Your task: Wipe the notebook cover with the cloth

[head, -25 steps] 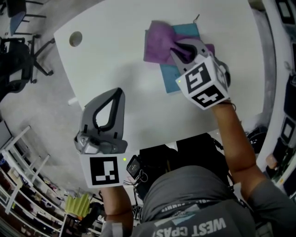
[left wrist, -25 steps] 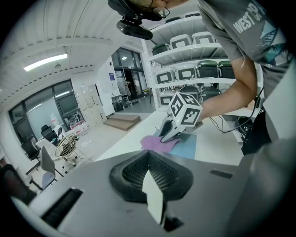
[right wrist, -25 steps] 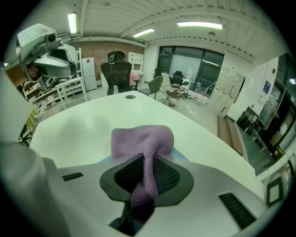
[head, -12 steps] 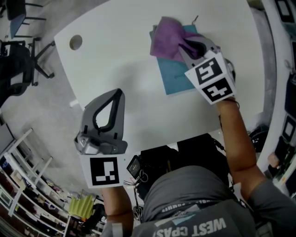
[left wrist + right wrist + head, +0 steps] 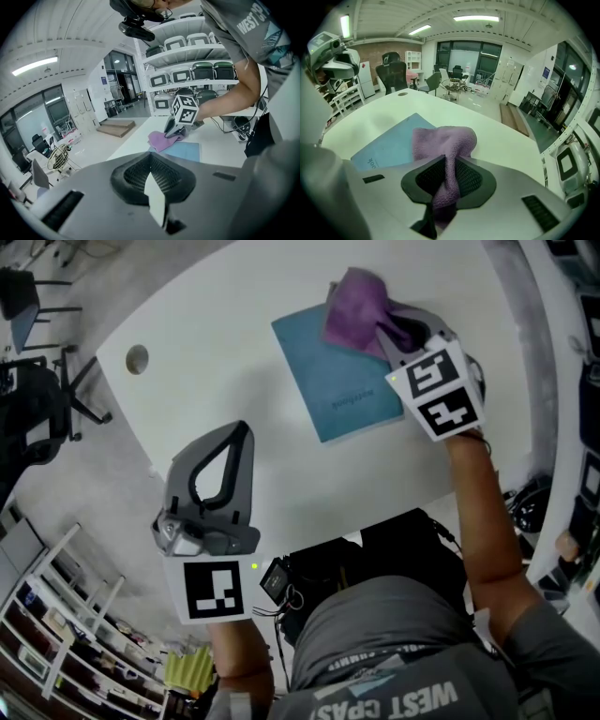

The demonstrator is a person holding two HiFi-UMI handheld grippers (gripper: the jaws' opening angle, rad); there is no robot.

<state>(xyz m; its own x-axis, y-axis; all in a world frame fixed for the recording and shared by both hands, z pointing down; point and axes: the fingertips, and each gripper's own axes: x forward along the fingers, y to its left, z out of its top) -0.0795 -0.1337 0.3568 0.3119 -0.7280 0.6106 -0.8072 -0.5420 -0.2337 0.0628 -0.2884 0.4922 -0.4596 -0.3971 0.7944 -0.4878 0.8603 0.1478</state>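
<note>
A blue notebook (image 5: 337,381) lies flat on the white table (image 5: 234,352), also seen as the notebook (image 5: 389,145) and the notebook (image 5: 185,151). My right gripper (image 5: 398,329) is shut on a purple cloth (image 5: 354,310), which rests bunched on the notebook's far right corner. In the right gripper view the cloth (image 5: 443,145) runs down between the right gripper's (image 5: 445,187) jaws. My left gripper (image 5: 241,427) hovers over the table's near edge, shut and empty, well left of the notebook. Its own view shows the left gripper (image 5: 150,164) closed, with the cloth (image 5: 159,139) far ahead.
A round cable hole (image 5: 137,359) sits in the table's far left part. An office chair (image 5: 37,399) stands on the floor to the left. Dark bags and cables (image 5: 366,545) lie under the near table edge. Shelves with crates (image 5: 197,70) line the wall.
My right gripper has dragged the cloth across the notebook towards its far right corner, uncovering most of the blue cover. The left gripper has stayed where it was.
</note>
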